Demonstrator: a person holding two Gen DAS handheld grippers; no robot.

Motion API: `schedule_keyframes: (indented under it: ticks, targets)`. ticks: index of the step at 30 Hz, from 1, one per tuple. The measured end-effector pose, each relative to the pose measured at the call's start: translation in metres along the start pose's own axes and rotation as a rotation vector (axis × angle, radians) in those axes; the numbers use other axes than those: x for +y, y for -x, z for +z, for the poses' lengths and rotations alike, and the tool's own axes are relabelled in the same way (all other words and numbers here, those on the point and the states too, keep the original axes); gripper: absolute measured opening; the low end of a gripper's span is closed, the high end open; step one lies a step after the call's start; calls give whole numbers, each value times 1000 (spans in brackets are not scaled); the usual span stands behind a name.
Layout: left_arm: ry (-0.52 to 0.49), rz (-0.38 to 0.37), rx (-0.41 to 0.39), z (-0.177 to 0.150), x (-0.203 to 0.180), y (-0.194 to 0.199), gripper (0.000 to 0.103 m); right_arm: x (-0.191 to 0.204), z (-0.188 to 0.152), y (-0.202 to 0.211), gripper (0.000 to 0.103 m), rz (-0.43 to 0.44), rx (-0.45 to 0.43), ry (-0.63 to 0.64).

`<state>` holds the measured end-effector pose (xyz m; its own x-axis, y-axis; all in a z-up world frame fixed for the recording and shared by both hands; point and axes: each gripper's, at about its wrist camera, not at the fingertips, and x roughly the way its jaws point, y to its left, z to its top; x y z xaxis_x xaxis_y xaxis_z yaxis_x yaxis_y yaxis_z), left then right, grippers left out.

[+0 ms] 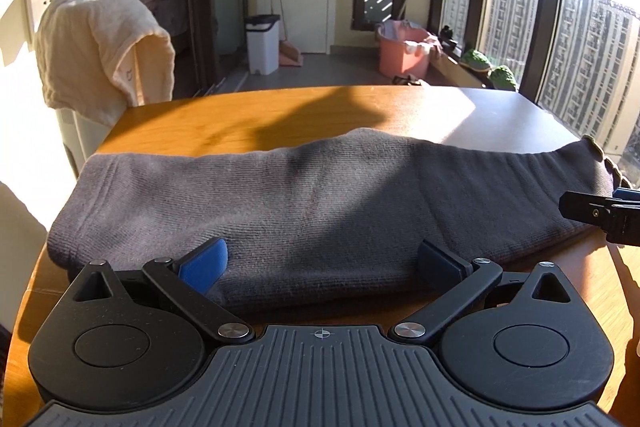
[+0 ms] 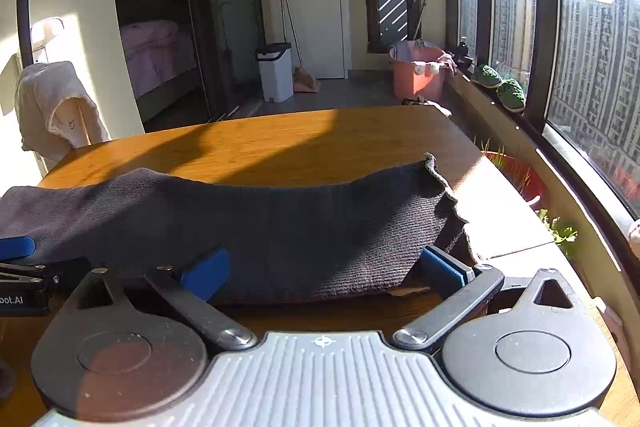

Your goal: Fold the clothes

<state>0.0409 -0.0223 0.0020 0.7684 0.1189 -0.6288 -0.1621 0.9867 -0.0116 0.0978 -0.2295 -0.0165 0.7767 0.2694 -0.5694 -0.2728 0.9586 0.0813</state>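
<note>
A dark grey knitted garment (image 1: 304, 203) lies folded in a long band across the wooden table (image 1: 224, 123). Its scalloped hem end (image 2: 444, 195) is at the right. My left gripper (image 1: 322, 263) stands wide open over the garment's near edge, blue pads apart, nothing pinched. In the right wrist view my right gripper (image 2: 324, 269) is likewise open at the garment's (image 2: 280, 227) right part, its pads clear of the cloth. Each gripper shows at the edge of the other's view: right gripper (image 1: 604, 211), left gripper (image 2: 20, 267).
A cream towel (image 1: 104, 55) hangs over a chair at the table's far left. Beyond the table are a white bin (image 1: 262, 43), a broom, a pink tub (image 1: 404, 51) and a windowsill with green shoes (image 2: 500, 85). A red plant pot (image 2: 520, 179) stands right of the table.
</note>
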Motion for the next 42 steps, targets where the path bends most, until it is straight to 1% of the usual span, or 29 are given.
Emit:
schedule_keyframes:
  ticks: [12, 42]
  targets:
    - [2, 6, -2, 0, 0, 1, 103, 5, 1, -2, 103, -16, 16, 32]
    - [1, 9, -3, -1, 0, 1, 103, 5, 1, -3, 103, -24, 19, 45]
